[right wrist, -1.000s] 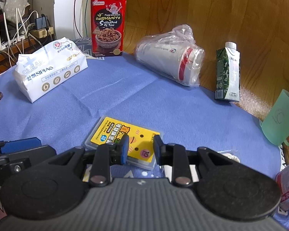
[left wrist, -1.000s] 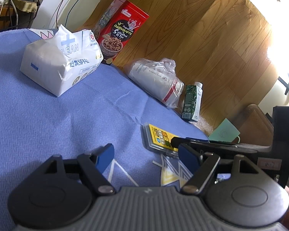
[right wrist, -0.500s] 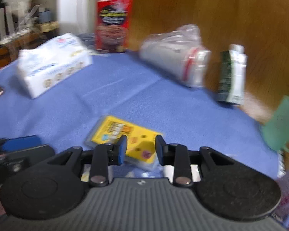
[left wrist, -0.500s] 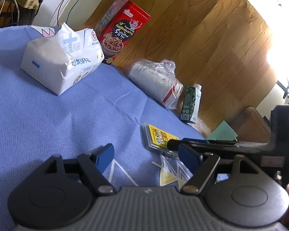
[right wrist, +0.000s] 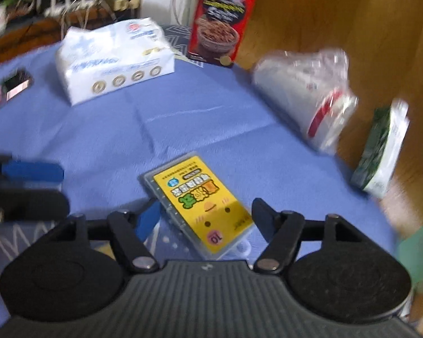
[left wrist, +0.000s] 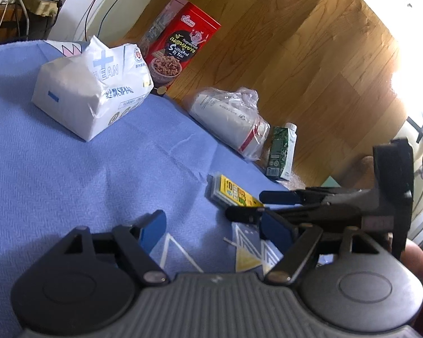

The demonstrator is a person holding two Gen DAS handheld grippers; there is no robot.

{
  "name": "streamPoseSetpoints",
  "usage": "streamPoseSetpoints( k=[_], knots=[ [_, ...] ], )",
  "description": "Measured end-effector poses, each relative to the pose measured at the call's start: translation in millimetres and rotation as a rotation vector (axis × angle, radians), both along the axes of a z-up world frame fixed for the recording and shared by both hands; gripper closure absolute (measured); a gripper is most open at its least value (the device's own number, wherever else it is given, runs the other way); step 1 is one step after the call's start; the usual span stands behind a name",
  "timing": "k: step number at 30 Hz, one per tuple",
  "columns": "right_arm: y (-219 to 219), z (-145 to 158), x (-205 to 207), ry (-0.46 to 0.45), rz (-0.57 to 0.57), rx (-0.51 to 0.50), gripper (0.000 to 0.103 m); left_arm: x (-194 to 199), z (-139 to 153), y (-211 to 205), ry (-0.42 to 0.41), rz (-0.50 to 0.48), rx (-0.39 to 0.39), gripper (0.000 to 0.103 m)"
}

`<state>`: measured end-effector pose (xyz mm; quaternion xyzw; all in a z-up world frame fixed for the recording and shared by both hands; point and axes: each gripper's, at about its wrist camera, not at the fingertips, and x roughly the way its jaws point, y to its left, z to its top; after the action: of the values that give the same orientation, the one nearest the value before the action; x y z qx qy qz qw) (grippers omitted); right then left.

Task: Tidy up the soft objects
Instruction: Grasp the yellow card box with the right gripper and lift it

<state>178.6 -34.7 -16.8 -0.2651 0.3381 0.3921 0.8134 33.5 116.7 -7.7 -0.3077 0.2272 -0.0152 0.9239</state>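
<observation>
Blue cloth point(right wrist: 211, 118) covers the counter. On it the yellow tissue pack point(right wrist: 201, 202) lies flat, near the front, between the spread fingers of the right tongs point(right wrist: 206, 215), whose jaws have just been opening and touch nothing. Left tongs point(left wrist: 214, 226) hover released over bare cloth. Farther back sit a white tissue bag point(left wrist: 90, 90), a red box point(left wrist: 180, 48), bagged cups point(left wrist: 231, 121) and a green carton point(left wrist: 282, 152).
</observation>
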Motion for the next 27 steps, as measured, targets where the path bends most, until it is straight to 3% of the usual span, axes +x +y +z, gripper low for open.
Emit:
streamPoseSetpoints(
  k=[7,10,12,14,16,19,22,25,27],
  knots=[
    [4.9,1.9,-14.6,-0.030,0.012,-0.025,0.052,9.1,11.3,-9.2,0.066,0.029,0.105,0.025],
    [4.4,1.9,-15.2,-0.045,0.036,-0.046,0.054,13.7,21.7,-7.5,0.149,0.093,0.207,0.008],
    [4.3,2.4,-8.3,-0.049,0.034,-0.062,0.046,15.5,24.3,0.1,0.189,0.111,0.233,0.008],
    [2.0,1.9,4.1,-0.027,0.020,-0.060,0.025,16.2,24.8,7.6,0.212,0.120,0.250,0.008],
    [-1.4,-1.2,17.6,0.027,-0.012,-0.036,0.020,16.7,25.4,12.0,0.232,0.132,0.277,0.008],
    [-12.6,-4.9,35.0,0.165,-0.086,0.059,0.026,16.3,26.0,14.4,0.249,0.140,0.316,0.008],
    [-13.3,-5.0,23.9,0.142,-0.089,0.065,0.035,18.5,25.5,13.9,0.265,0.143,0.353,0.008],
    [-7.7,-2.3,6.0,0.138,-0.096,0.039,0.035,15.4,29.1,13.1,0.266,0.151,0.381,0.008],
    [-4.3,-2.6,-15.5,0.119,-0.040,0.027,0.035,12.9,32.4,10.8,0.266,0.153,0.407,0.008]
  ],
)
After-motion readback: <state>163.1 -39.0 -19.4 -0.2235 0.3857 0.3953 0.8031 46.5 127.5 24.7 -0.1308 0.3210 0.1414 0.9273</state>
